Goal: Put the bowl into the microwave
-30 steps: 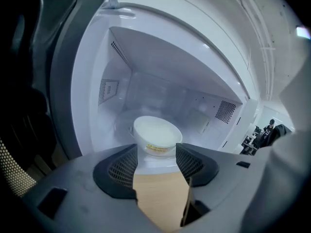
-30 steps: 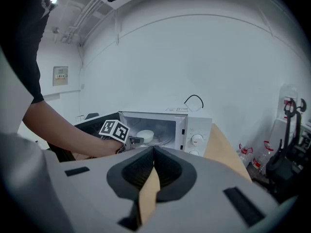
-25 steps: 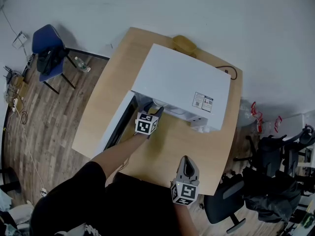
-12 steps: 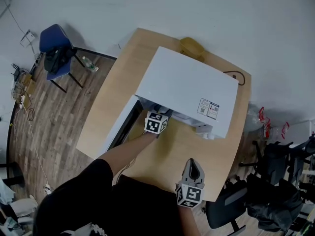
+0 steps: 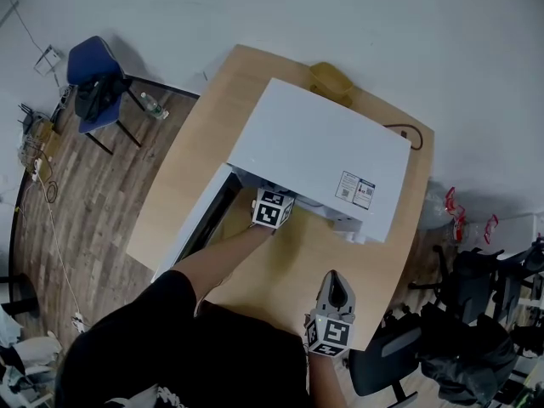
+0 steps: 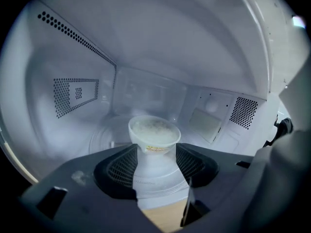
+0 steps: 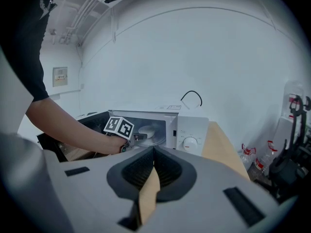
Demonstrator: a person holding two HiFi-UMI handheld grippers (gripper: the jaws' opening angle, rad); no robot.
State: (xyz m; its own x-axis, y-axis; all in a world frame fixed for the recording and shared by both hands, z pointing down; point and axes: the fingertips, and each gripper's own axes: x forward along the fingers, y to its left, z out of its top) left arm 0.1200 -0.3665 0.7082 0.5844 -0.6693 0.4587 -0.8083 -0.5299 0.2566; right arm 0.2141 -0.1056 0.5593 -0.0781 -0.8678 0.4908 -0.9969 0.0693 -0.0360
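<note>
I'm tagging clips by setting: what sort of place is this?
Probably an office or lab room, not a kitchen: the microwave sits on a plain wooden table, with chairs around it and loose cables on the floor.

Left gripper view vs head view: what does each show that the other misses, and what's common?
Only the left gripper view: the microwave interior with perforated vents, the turntable, and the bowl of pale contents, clamped at its base in the left gripper.
Only the head view: the wooden table, the open door, the right gripper back at the table's near edge, a blue chair.
Both: the microwave and the left gripper reaching into it; the head view shows just its marker cube, never the bowl.
</note>
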